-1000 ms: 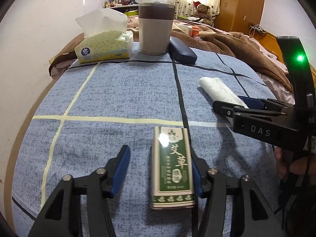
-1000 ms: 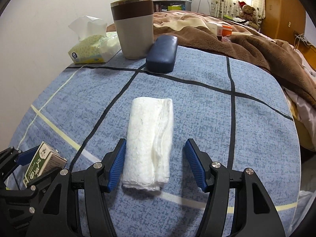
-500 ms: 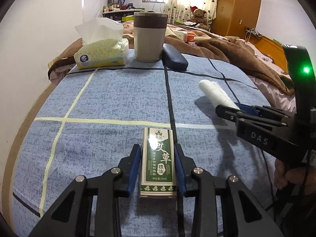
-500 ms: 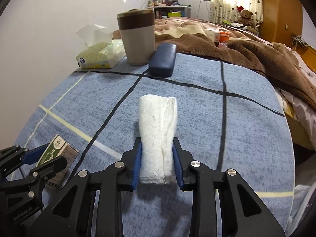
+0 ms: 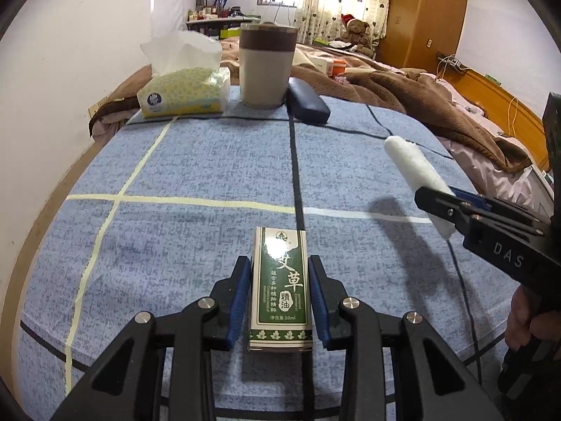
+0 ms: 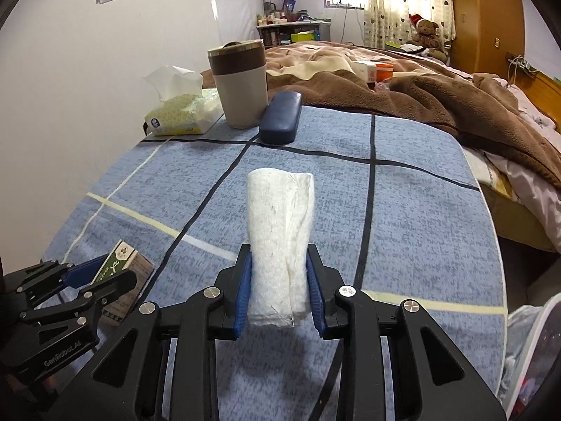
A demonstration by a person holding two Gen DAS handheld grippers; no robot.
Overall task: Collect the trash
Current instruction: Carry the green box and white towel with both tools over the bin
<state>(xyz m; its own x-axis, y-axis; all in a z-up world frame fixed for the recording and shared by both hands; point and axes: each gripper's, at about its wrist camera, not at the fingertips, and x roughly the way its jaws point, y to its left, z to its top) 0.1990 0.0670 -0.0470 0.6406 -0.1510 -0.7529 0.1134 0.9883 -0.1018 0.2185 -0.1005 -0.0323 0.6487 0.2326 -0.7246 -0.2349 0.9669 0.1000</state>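
My left claw (image 5: 280, 301) clamps the box (image 5: 281, 294), right claw (image 6: 279, 280) clamps the tissue roll (image 6: 278, 242); soft roll may slip.

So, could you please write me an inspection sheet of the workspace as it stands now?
Surface: blue checked cloth over the table, with black and pale lines.
Job's things: green and white box and rolled white tissue, each clamped in a gripper; the tissue is lifted off the cloth.
Clutter: tissue pack, lidded cup and dark blue case at the far edge.
Grippers: left gripper shut on the box; right gripper shut on the tissue.
Cables: white cables by the far headboard.
Surroundings: bed with brown blanket, teddy bear, wardrobe, curtained window.
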